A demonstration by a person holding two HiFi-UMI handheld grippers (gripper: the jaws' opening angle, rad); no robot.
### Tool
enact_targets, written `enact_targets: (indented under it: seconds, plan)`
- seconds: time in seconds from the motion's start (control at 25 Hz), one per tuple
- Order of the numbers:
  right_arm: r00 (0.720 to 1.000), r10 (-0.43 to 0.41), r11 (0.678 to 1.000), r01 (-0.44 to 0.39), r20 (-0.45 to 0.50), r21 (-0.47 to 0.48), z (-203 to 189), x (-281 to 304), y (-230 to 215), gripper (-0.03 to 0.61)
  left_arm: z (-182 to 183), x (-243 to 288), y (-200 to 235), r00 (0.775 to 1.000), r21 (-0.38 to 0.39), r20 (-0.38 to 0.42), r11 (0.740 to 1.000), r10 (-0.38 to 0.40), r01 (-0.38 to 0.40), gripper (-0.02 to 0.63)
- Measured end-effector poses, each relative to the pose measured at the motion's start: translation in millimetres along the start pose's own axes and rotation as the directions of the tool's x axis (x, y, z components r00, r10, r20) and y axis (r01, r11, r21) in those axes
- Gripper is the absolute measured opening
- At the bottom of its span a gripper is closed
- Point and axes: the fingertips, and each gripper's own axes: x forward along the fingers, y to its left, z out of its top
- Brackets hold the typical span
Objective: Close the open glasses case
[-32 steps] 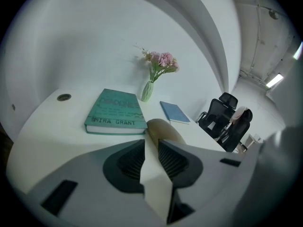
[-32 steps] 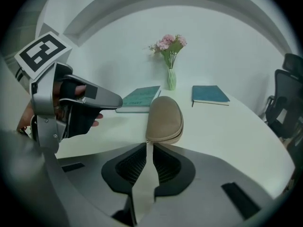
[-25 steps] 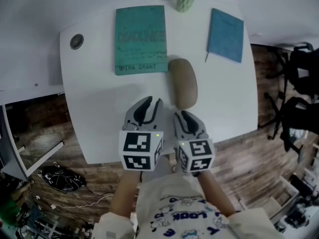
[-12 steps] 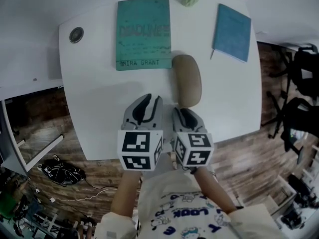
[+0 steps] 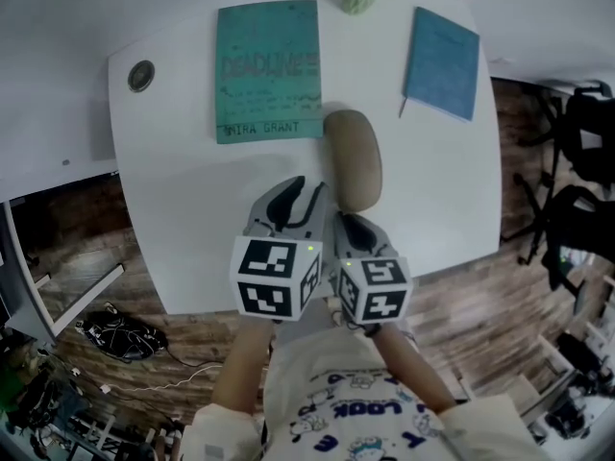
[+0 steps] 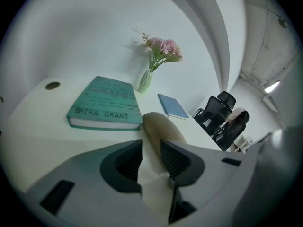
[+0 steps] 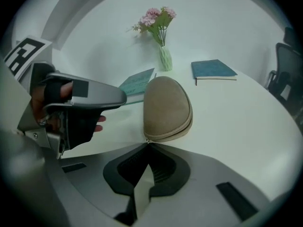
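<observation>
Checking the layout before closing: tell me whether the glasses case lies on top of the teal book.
No, the glasses case lies on the white table beside the teal book, near its corner, not on it.

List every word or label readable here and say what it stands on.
"MIRA GRANT": cover of the teal hardcover book, near edge.
"DEADLINE": faint large title on that cover.
"LOOK": upside down on the person's white printed shirt; remaining print too blurred.
No text readable on the thin blue notebook.

Open table (image 5: 183,190) left of the glasses case (image 5: 353,159) — teal book (image 5: 268,68) just beside its far end.
</observation>
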Motion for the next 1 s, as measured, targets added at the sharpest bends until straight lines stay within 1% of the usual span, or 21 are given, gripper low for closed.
enact_targets:
  seconds: [0.08, 0.2, 0.28, 0.32, 0.36, 0.44, 0.6, 0.72, 0.76, 0.92, 1.0]
  plan:
    - [1.0, 0.015, 1.0, -0.015, -0.011, -0.011, -2, 0, 0, 0.002, 1, 10, -9, 0.999, -0.036, -0.013, 0.998, -0.043, 0.042, 0.123]
    - [0.999, 0.049, 0.999, -0.049, -0.024, -0.017, -4, 1, 1, 0.002, 7, 21, -19, 0.996, -0.108, -0.001, 0.99, -0.09, 0.089, 0.189]
    - [0.998, 0.062, 0.998, -0.063, -0.029, -0.025, -4, 1, 1, 0.002, 11, 27, -23, 0.993, -0.173, 0.0, 0.978, -0.122, 0.12, 0.255]
    - [0.997, 0.064, 0.997, -0.065, -0.032, -0.03, -4, 1, 1, 0.002, 11, 30, -26, 0.99, -0.203, -0.01, 0.969, -0.142, 0.137, 0.275]
    - [0.997, 0.064, 0.997, -0.066, -0.034, -0.034, -4, 1, 1, 0.002, 12, 34, -28, 0.986, -0.226, -0.026, 0.962, -0.163, 0.153, 0.278]
    - [0.997, 0.066, 0.997, -0.067, -0.037, -0.035, -4, 1, 1, 0.002, 11, 41, -32, 0.979, -0.242, -0.066, 0.955, -0.193, 0.172, 0.282]
    - [0.996, 0.082, 0.996, -0.083, -0.037, -0.037, -3, 1, 2, 0.002, 10, 54, -35, 0.967, -0.244, -0.137, 0.953, -0.216, 0.179, 0.282]
    - [0.994, 0.099, 0.994, -0.1, -0.039, -0.043, -3, 0, 3, 0.002, 9, 57, -34, 0.954, -0.221, -0.178, 0.954, -0.242, 0.201, 0.282]
    - [0.994, 0.102, 0.994, -0.104, -0.04, -0.046, -3, 0, 4, 0.002, 8, 58, -33, 0.946, -0.231, -0.186, 0.948, -0.264, 0.219, 0.282]
    - [0.994, 0.106, 0.994, -0.107, -0.04, -0.038, -2, 0, 4, 0.002, 7, 65, -35, 0.91, -0.325, -0.208, 0.903, -0.358, 0.281, 0.286]
    - [0.993, 0.109, 0.994, -0.109, -0.036, -0.017, -2, 1, 3, 0.0, 6, 68, -34, 0.901, -0.342, -0.214, 0.893, -0.378, 0.293, 0.292]
